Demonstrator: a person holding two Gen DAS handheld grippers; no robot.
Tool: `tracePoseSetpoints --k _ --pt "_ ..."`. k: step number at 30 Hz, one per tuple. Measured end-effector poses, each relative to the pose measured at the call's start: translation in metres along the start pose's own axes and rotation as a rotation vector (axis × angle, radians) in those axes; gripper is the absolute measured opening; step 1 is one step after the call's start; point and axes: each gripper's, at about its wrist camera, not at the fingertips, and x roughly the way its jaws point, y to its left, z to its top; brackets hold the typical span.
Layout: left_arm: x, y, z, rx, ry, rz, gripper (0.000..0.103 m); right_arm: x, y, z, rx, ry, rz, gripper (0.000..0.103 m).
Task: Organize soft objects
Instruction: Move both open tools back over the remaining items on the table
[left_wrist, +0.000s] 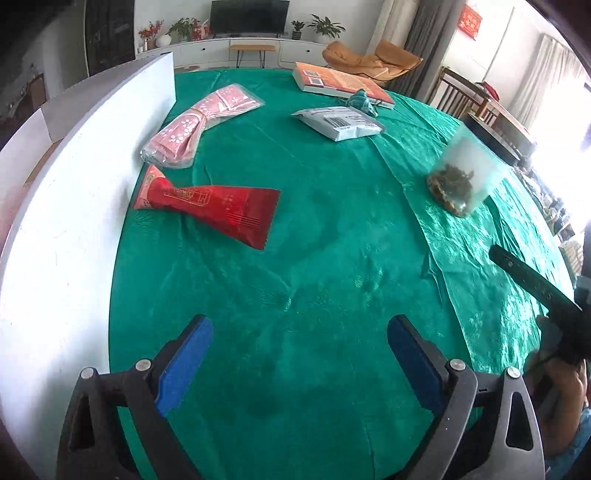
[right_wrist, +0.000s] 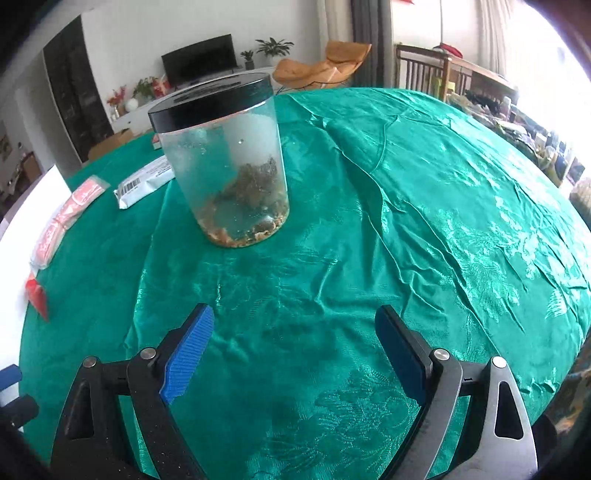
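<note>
Both grippers hang over the green-clothed table (left_wrist: 332, 229), jaws wide apart and empty: left gripper (left_wrist: 300, 360), right gripper (right_wrist: 293, 354). A red foil packet (left_wrist: 210, 206) and pink floral plastic-wrapped bundle (left_wrist: 199, 122) lie beside a white board (left_wrist: 66, 221). The clear black-lidded jar (right_wrist: 225, 162) holds what may be dried bits.

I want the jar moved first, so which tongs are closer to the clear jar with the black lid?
Right. The right tongs hang open just short of the jar, which stands straight ahead of them. The left tongs are open over bare green cloth, with the jar far off to their right.
</note>
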Motion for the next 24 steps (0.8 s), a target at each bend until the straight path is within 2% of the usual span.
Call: tracePoseSetpoints --k 6,9,11,13,14,15,17,18,21,24 --pt "0.036 0.034 0.058 -0.233 -0.06 0.089 0.095 -0.009 0.009 -0.004 -0.03 -0.058 0.037 0.091" --pt "0.063 0.037 0.084 -0.263 -0.089 0.097 0.095 -0.012 0.013 -0.007 -0.052 -0.074 0.045 0.091" --pt "0.076 0.023 0.093 -0.178 -0.12 0.064 0.097 -0.011 0.015 -0.007 -0.055 -0.075 0.047 0.091" --pt "0.081 -0.011 0.092 -0.006 -0.094 -0.119 0.097 -0.01 0.013 -0.007 -0.049 -0.072 0.049 0.091" --pt "0.078 -0.032 0.087 0.1 -0.077 -0.187 0.096 -0.01 0.012 -0.007 -0.042 -0.073 0.049 0.091" --pt "0.072 -0.052 0.079 0.203 -0.074 -0.21 0.096 -0.011 0.01 -0.007 -0.033 -0.077 0.05 0.091" --pt "0.059 -0.076 0.059 0.342 -0.097 -0.174 0.096 -0.013 0.006 -0.006 -0.009 -0.089 0.056 0.091" --pt "0.054 -0.079 0.05 0.369 -0.105 -0.152 0.096 -0.013 0.003 -0.006 0.002 -0.092 0.06 0.091" --pt "0.039 -0.065 0.035 0.337 -0.118 -0.101 0.097 -0.013 -0.001 -0.006 0.024 -0.092 0.076 0.091" --pt "0.029 -0.045 0.043 0.298 -0.165 0.025 0.097 -0.01 0.0 -0.005 0.021 -0.078 0.088 0.091"
